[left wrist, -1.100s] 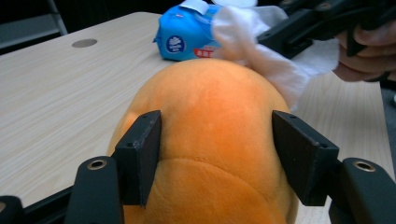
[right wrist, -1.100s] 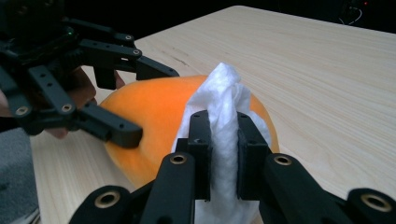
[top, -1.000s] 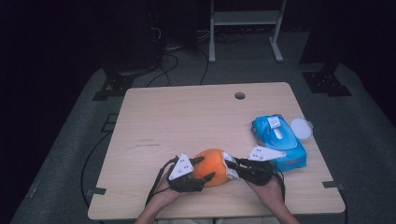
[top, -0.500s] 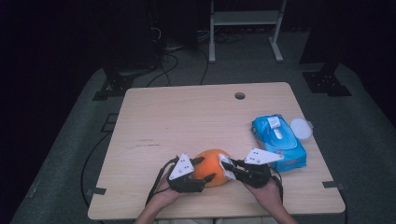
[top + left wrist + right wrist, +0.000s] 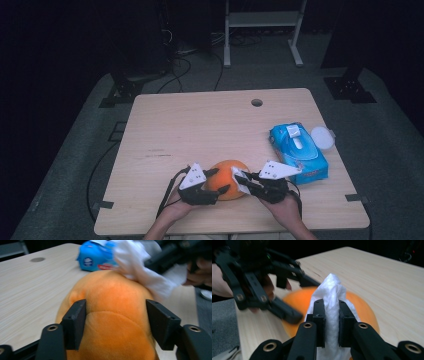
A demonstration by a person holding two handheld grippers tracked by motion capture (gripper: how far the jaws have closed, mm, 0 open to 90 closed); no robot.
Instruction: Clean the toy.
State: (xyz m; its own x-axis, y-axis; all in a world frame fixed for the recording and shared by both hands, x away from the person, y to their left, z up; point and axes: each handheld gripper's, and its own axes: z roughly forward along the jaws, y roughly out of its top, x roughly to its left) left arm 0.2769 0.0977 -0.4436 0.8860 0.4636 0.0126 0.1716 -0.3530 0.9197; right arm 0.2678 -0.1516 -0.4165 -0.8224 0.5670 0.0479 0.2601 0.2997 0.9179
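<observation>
High view: you hold the orange plush near the table's front edge, left gripper on one side, right gripper on the other. The blue pack lies just right of your right hand; a white lid sits beyond it.

Left gripper view: your jaws stand wide, straddling the plush and pressing its sides.

Right gripper view: your jaws are clamped on a white tissue laid against the plush. The step appears to be wiping. Next, drag the tissue across the surface while the left gripper steadies it; keep clear of its jaws.
</observation>
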